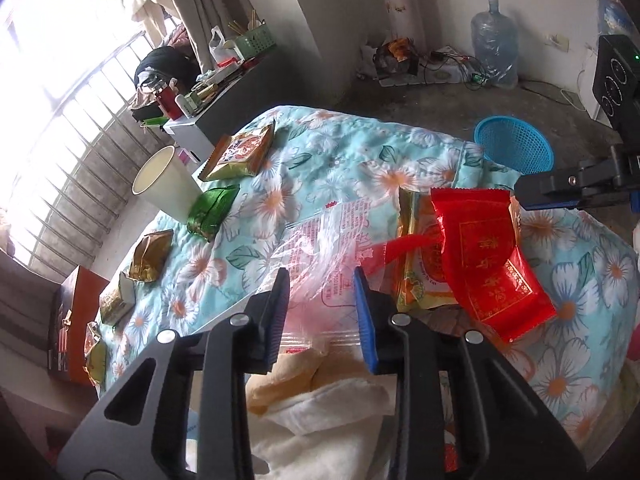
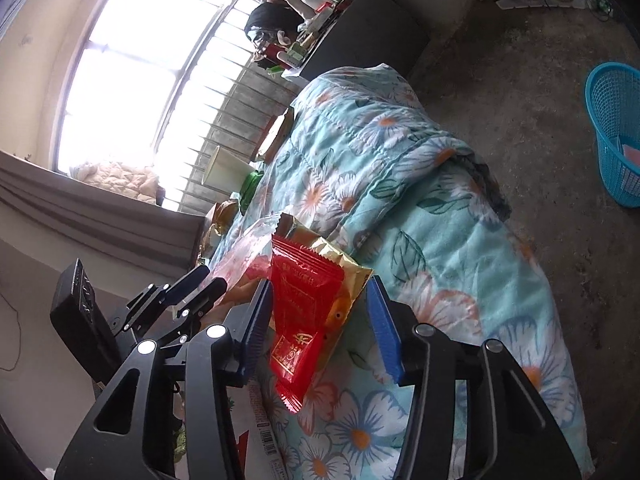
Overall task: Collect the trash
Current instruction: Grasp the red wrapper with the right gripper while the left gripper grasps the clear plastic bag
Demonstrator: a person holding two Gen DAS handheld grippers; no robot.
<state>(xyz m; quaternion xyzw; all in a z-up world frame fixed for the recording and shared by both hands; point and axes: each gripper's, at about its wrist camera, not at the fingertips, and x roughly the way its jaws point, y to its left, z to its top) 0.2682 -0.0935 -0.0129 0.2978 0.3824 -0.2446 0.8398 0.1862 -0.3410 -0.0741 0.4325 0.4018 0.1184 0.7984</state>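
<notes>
Trash is scattered over a floral quilt (image 1: 352,160) that fills the middle of both views. In the left wrist view a clear plastic bag (image 1: 320,248) with red print lies at lower centre, and the left gripper (image 1: 322,292) is set around it, its jaws narrowed with the film between them; whether the pads actually press on the film cannot be told. Just right of the bag, a red wrapper (image 1: 488,256) is seen resting on a gold wrapper (image 1: 420,280). Toward the left of that frame a green packet (image 1: 212,212), a paper cup (image 1: 164,184) lying tipped, an orange snack packet (image 1: 240,152) and several gold packets (image 1: 150,256) are spread along the quilt's edge. A blue basket (image 1: 516,144) stands on the floor at the upper right, beyond the quilt.

In the right wrist view the right gripper (image 2: 320,312) is held about half open around the red wrapper (image 2: 300,312); the left pad lies against the wrapper's edge, while the right pad stands clear of it. The gold wrapper (image 2: 340,256) shows behind it.
</notes>
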